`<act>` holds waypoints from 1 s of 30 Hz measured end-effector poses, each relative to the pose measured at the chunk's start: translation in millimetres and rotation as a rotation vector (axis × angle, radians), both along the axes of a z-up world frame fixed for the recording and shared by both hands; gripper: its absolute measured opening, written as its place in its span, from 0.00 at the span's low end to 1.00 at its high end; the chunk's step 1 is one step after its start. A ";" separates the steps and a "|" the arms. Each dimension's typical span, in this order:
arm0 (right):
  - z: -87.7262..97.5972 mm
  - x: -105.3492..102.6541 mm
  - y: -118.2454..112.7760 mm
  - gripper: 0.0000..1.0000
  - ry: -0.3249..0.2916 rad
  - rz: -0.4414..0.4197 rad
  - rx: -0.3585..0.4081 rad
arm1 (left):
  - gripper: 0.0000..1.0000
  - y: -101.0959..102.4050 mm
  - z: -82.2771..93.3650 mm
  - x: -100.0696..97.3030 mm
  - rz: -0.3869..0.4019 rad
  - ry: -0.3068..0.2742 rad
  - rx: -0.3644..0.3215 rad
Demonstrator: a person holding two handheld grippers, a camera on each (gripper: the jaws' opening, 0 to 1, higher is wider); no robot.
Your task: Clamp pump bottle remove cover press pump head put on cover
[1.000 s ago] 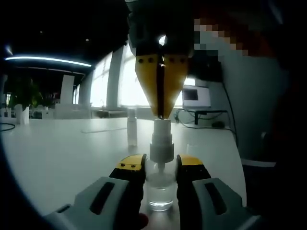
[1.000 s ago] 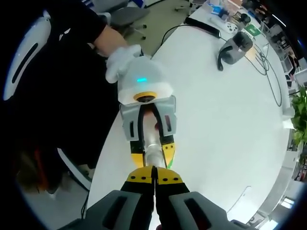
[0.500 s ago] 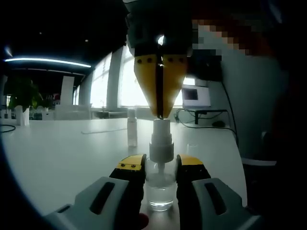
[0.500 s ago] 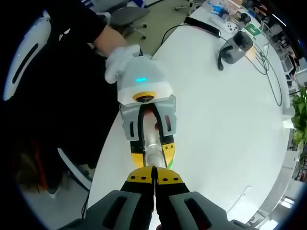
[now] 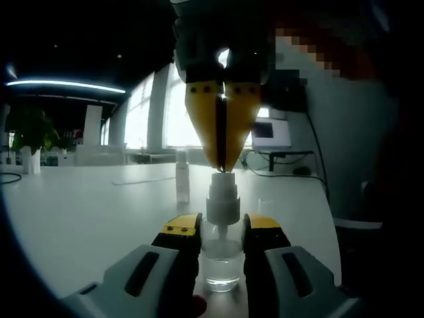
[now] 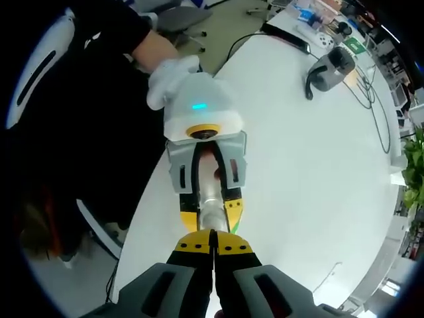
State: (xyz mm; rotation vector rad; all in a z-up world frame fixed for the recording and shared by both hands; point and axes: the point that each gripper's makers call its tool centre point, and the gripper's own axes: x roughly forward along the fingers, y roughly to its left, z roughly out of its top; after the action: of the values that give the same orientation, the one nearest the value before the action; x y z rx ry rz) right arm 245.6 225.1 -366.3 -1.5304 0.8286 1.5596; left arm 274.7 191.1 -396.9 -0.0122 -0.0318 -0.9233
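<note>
Left gripper (image 5: 221, 232) jaws are closed around the small clear plastic pump bottle (image 5: 221, 262), gripping it at the shoulder, with the bottle base standing on the white tabletop (image 5: 93, 212) near its front edge. Bottle is upright, long axis vertical, white pump head (image 5: 222, 195) sticking up above the jaw tips.

Right gripper (image 5: 222, 159) comes in from directly overhead, yellow jaws pressed together with nothing between them, tips right at the top of the pump head (touching or a hair off, can't tell). In the right gripper view its own jaws (image 6: 213, 246) look straight down the bottle axis onto the left gripper (image 6: 211, 205) and the pump head (image 6: 211, 215).

Key relation: closed tips and pump head are in line on the same vertical axis, so the press is a straight push down. Judging by that, we're at the press step; cover is already off. Risk is tips sliding off the small head if the push goes off-axis.

Further back on the table: a slim clear cylindrical piece (image 5: 181, 175) stands upright, well apart (possibly the cover, not sure). Beyond it, bright windows and a monitor (image 5: 270, 132).
</note>
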 end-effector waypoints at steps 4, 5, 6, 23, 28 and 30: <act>0.7 0.8 0.3 0.00 -0.002 -0.009 0.001 | 0.16 -0.7 0.6 -0.7 0.000 -0.001 0.001; 1.6 1.0 0.4 0.00 0.000 -0.011 0.001 | 0.16 -0.7 0.6 -0.7 0.000 -0.002 0.000; 4.5 1.6 0.6 0.00 0.005 -0.019 0.003 | 0.16 -0.3 0.4 -0.5 0.000 -0.002 0.000; 6.2 1.5 1.5 0.00 0.028 -0.058 0.013 | 0.16 0.2 0.4 -0.1 0.002 0.005 -0.006; 6.1 1.1 1.1 0.00 0.026 -0.058 0.016 | 0.16 0.3 0.3 0.0 0.002 0.007 -0.008; 6.1 1.2 0.9 0.00 0.025 -0.057 0.015 | 0.16 0.1 0.5 -0.1 0.004 0.006 -0.008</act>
State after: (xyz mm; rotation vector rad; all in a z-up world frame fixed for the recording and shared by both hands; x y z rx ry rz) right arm 246.7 226.0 -360.2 -1.4669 0.8653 1.5426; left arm 274.6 191.2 -396.3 -0.0218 -0.0300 -0.9196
